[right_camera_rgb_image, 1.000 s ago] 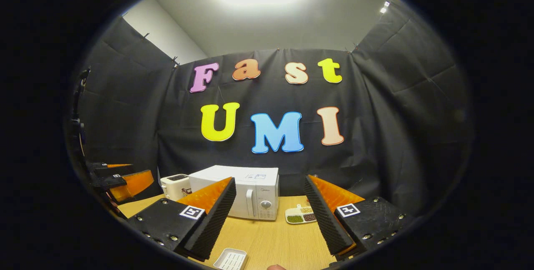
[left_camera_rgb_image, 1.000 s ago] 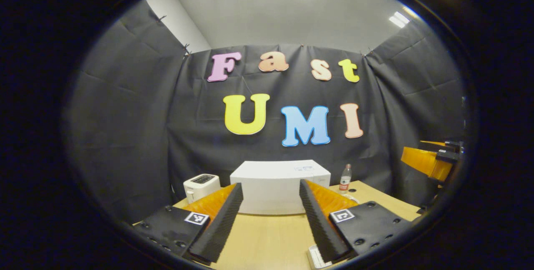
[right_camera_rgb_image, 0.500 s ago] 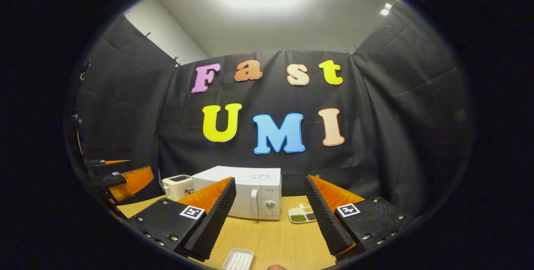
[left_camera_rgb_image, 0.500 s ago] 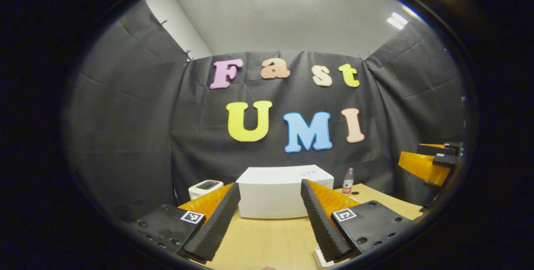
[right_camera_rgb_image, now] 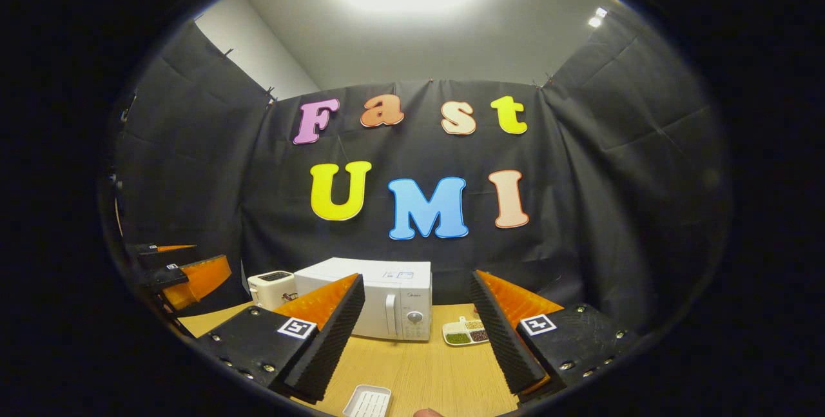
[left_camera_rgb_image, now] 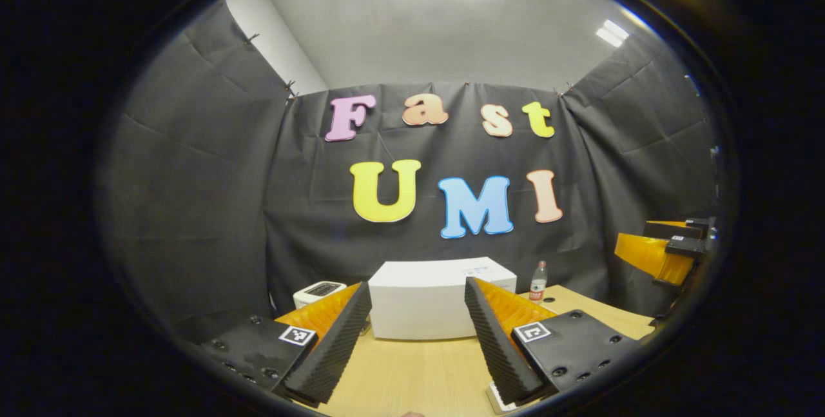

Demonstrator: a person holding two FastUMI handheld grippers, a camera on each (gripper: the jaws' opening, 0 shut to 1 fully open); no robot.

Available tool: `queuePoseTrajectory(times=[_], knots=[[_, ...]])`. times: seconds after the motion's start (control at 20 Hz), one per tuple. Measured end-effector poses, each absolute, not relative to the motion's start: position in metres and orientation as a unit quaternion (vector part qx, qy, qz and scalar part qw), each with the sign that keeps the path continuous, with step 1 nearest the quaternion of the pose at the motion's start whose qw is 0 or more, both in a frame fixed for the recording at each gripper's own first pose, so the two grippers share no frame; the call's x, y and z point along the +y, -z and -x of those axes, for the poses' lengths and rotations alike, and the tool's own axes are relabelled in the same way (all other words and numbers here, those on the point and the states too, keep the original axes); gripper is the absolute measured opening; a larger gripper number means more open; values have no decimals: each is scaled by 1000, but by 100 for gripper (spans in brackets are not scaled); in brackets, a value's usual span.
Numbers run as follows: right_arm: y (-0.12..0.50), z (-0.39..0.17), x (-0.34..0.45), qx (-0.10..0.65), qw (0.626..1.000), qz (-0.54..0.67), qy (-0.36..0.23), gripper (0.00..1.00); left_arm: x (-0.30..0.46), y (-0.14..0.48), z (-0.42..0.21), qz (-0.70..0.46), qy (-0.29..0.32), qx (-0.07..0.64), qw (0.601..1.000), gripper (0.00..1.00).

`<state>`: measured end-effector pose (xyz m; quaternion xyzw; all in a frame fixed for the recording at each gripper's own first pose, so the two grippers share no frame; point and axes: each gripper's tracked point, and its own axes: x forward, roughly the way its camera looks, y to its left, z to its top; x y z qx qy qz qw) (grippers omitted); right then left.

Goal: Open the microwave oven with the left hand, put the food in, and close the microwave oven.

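**Mia:** Where was the microwave oven [right_camera_rgb_image: 380, 304]?

**Ben:** It sat at the back of the wooden table [right_camera_rgb_image: 425, 372], close to the black wall. Its door was shut. A little toaster [right_camera_rgb_image: 272, 288] stood just beside it, and a plate of food [right_camera_rgb_image: 465, 332] lay on the table near its other side.

**Mia:** What were the two tools doing?

**Ben:** The left gripper [left_camera_rgb_image: 417, 339] had its fingers spread wide and held nothing. The right gripper [right_camera_rgb_image: 419, 336] was spread wide too, and empty. Both were well apart from the oven.

**Mia:** Where should the left one grab?

**Ben:** I think on the tall white handle [right_camera_rgb_image: 390, 316] by the round knob (it looked hard and smooth, so it might slip). The oven looked heavy, so it should stay put when the door gets pulled.

**Mia:** And the food?

**Ben:** The plate looked light and flat. I'd pinch its rim and keep it level, or the bits could spill.
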<state>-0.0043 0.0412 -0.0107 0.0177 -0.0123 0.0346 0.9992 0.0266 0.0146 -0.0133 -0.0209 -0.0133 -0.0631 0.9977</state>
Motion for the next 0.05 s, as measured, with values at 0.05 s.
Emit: queuePoseTrajectory(times=[0.05], knots=[[11, 6, 42, -13, 999, -18, -35, 99, 16, 13, -26, 22, 63, -13, 998, 99]])
